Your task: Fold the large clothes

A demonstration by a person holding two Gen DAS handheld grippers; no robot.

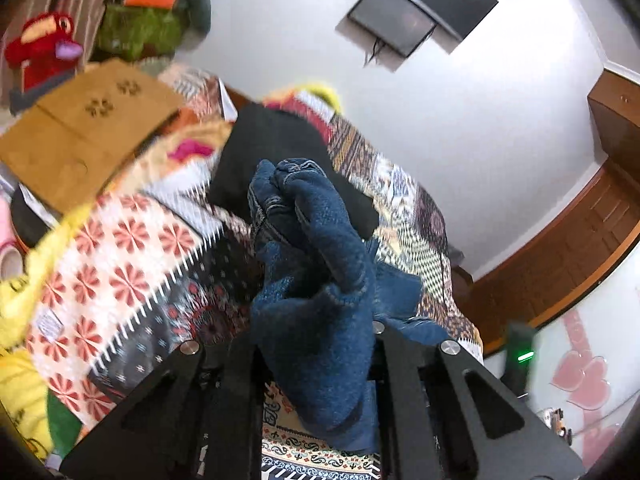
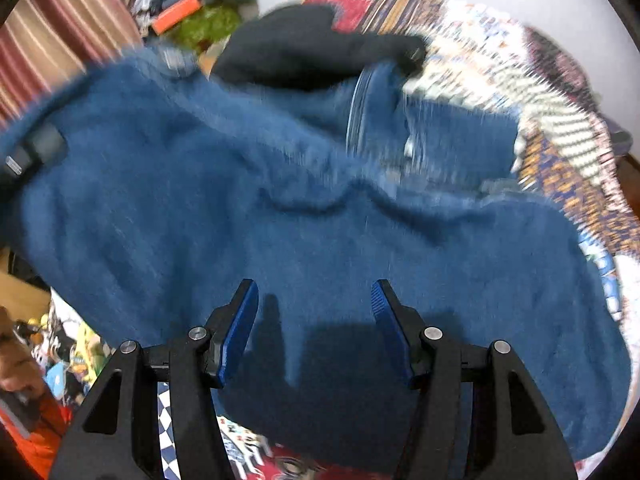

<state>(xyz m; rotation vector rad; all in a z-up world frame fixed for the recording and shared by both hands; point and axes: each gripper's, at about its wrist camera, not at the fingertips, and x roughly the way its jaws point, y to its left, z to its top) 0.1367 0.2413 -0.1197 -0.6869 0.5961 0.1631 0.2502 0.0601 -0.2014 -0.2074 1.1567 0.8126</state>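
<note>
white walls close in a cluttered bedroom where a bed is spread with a patchwork quilt (image 1: 132,248) of red pinwheels, checks and paisley. on that quilt lies the blue fleece garment (image 2: 320,208), thick and fuzzy, filling most of the right wrist view and spread broadly across the bed, with a ribbed cuff or hem turned up near its far edge. in the left wrist view a bunched fold of the same garment rises up between the fingers of the left gripper (image 1: 316,340), which are closed on the cloth and lift it clear of the quilt, the fabric draping down over the black frame. the right gripper (image 2: 316,300) hovers just over the spread fleece with its blue-padded fingers (image 2: 240,328) wide apart and nothing between them. beyond the blue garment a black garment (image 1: 280,148) lies on the quilt toward the head of the bed. farther out, a flattened cardboard box (image 1: 84,128) rests at the bed's left side, a red plush toucan (image 1: 44,48) sits by striped curtains, and a dark screen (image 1: 404,16) hangs on the wall.
</note>
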